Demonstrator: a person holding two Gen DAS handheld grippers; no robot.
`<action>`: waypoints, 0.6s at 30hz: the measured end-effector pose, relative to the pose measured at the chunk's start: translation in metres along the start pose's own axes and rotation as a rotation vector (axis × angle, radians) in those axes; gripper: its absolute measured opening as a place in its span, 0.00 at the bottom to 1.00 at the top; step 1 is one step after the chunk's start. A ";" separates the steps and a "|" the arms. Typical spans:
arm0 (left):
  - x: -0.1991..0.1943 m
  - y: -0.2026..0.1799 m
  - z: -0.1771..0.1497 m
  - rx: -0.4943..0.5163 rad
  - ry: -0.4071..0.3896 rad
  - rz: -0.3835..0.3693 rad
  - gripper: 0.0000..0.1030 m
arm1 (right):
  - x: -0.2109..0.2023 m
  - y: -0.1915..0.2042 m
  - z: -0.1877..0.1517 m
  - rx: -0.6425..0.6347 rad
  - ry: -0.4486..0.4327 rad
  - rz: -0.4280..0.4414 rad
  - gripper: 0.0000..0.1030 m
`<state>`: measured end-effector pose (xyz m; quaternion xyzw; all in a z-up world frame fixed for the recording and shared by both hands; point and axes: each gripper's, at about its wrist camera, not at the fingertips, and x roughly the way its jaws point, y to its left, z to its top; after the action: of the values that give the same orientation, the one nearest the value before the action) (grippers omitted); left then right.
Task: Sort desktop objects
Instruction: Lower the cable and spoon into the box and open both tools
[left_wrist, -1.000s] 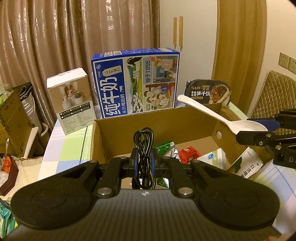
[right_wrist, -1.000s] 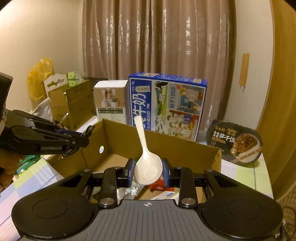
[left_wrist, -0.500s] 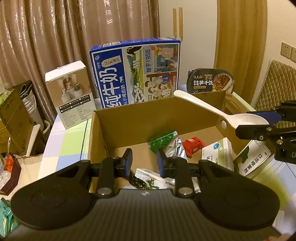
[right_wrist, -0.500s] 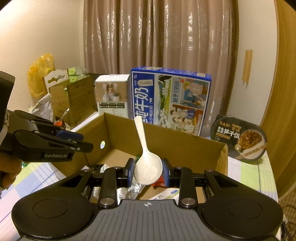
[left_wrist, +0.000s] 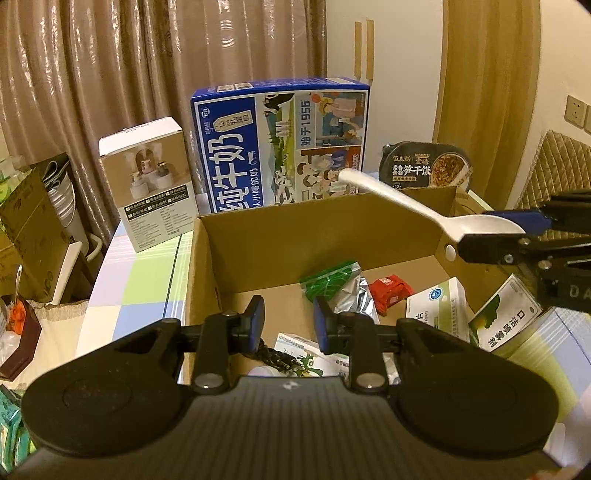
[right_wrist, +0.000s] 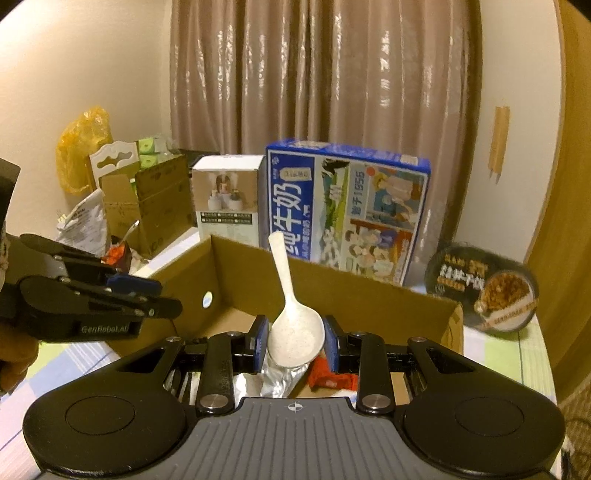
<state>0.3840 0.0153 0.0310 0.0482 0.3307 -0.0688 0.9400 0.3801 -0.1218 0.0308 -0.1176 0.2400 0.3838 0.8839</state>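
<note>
My right gripper has its jaws clamped on the bowl of the white spoon, and the whole coming move turns on how that spoon lies. Its long axis runs straight ahead from my jaws, handle rising up and away toward the far wall of the cardboard box, with the bowl low over the box interior near its right wall. In the left wrist view the spoon crosses above the box's right wall, handle tip slanting toward the far right corner.

My left gripper hangs over the near left part of the box with its jaws apart and nothing between them; a black cable lies in the box just below them. It is well apart from the spoon, so I judge the right hand alone places it.

Below the spoon's bowl lie a foil pouch and a red packet. I judge that parting the right jaws here would drop the spoon bowl-first onto them, inside the box.
</note>
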 end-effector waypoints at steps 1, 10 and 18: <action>-0.001 0.001 0.000 -0.004 -0.003 0.001 0.23 | 0.002 0.003 0.001 -0.021 -0.004 0.002 0.29; -0.022 0.002 -0.011 -0.049 -0.037 -0.019 0.25 | -0.009 -0.007 -0.022 0.043 0.020 -0.016 0.52; -0.053 -0.006 -0.023 -0.085 -0.050 -0.046 0.32 | -0.057 -0.013 -0.048 0.144 0.020 -0.038 0.57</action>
<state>0.3280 0.0176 0.0459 -0.0012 0.3109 -0.0776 0.9473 0.3399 -0.1848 0.0195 -0.0621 0.2735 0.3473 0.8948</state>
